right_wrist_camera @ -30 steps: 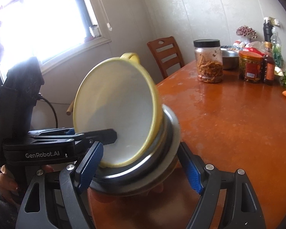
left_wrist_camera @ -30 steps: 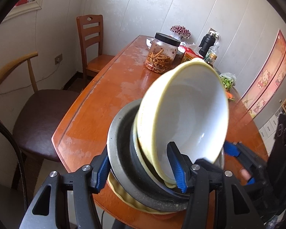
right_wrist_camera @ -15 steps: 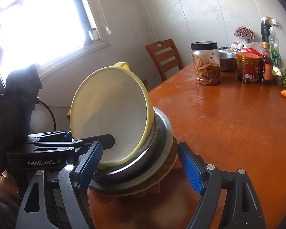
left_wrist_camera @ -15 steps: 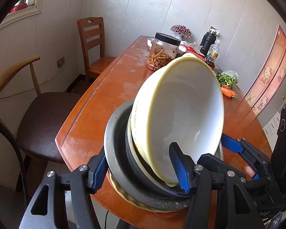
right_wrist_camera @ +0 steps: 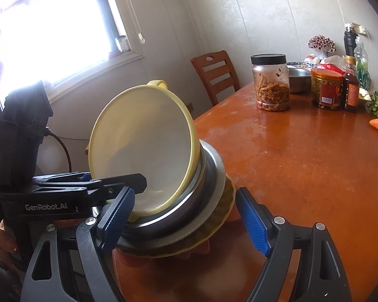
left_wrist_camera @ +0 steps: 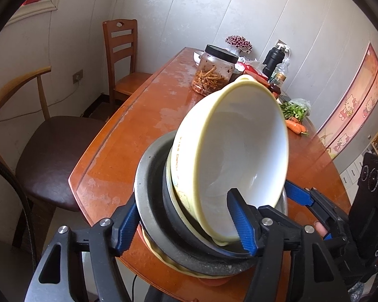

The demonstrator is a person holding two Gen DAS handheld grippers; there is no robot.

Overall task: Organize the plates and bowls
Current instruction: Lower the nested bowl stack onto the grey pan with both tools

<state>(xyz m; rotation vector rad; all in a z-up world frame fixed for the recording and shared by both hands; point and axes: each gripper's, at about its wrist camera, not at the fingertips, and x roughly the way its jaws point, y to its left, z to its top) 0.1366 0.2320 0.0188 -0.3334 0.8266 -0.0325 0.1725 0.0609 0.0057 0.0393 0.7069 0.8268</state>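
From the left wrist we look down along the fingers, very near the tilted yellow bowl (left_wrist_camera: 229,166), up the table (left_wrist_camera: 143,115) to the far wall. From the right wrist we face it from the other side. Both views share the jar (right_wrist_camera: 271,83).

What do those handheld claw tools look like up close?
Each gripper, left and right, has a black plastic frame with silver screws and two fingers faced with ribbed blue pads. The left one's side reads GenRobot.AI in white, with a black cable behind it.
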